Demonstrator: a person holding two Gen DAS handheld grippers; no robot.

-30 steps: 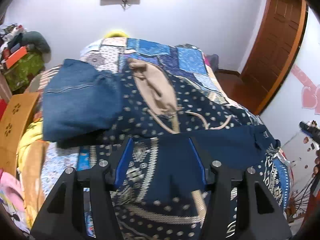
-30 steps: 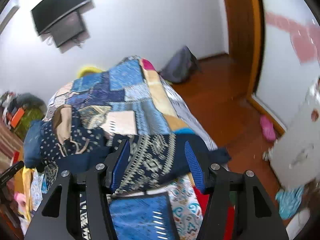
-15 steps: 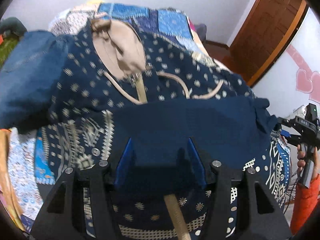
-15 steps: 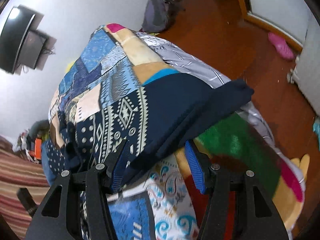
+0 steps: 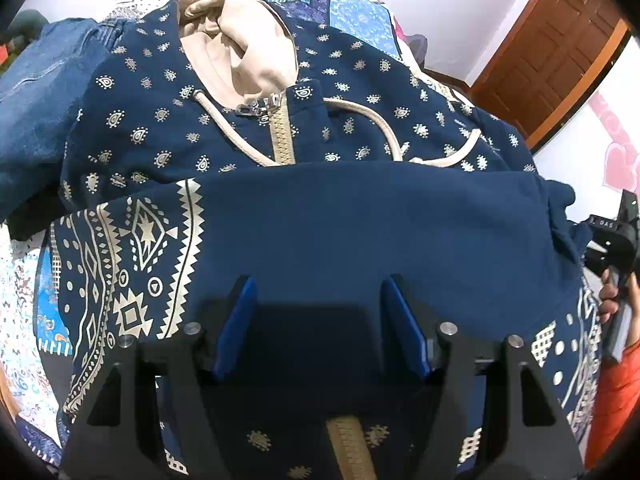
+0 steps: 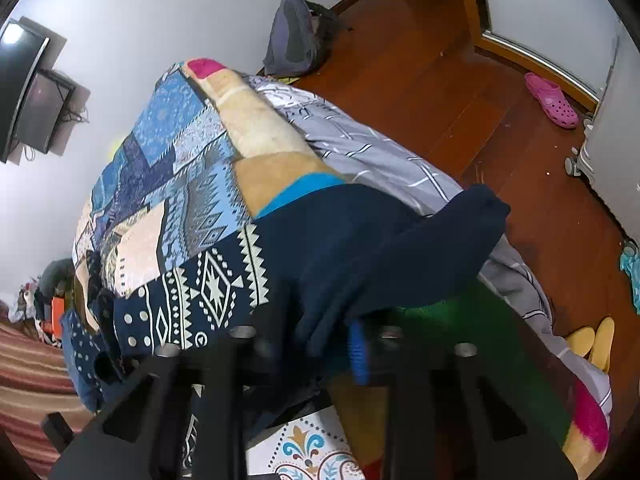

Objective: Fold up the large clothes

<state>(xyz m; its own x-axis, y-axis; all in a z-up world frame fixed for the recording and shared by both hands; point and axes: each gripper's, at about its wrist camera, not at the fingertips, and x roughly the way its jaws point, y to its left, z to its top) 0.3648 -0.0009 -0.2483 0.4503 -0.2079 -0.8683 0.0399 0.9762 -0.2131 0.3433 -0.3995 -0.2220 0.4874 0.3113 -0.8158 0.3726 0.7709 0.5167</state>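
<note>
A navy patterned hoodie (image 5: pixel 360 120) with a beige hood lining and zipper lies face up on the bed. One sleeve (image 5: pixel 360 220) is folded across its chest. My left gripper (image 5: pixel 320 304) hovers low over that sleeve, its jaws opening; the blue pads (image 5: pixel 236 320) stand apart and do not pinch the cloth. In the right wrist view the plain navy cuff end of the sleeve (image 6: pixel 420 248) hangs at the bed's edge. My right gripper (image 6: pixel 320 340) is closing on it, with bunched cloth between the fingers. A hand (image 5: pixel 608 296) holds that gripper at the left view's right edge.
Folded jeans (image 5: pixel 36 112) lie left of the hoodie. The patchwork bedspread (image 6: pixel 180 152) covers the bed, which drops off to a wooden floor (image 6: pixel 440 80) with a grey backpack (image 6: pixel 296 40), a pink clog (image 6: pixel 552 100) and yellow slippers (image 6: pixel 592 340). A brown door (image 5: pixel 552 52) stands at the right.
Both grippers have come down close to the bed. The right jaws have gone from wide apart to pinched on the sleeve end. The left jaws have spread a little wider.
</note>
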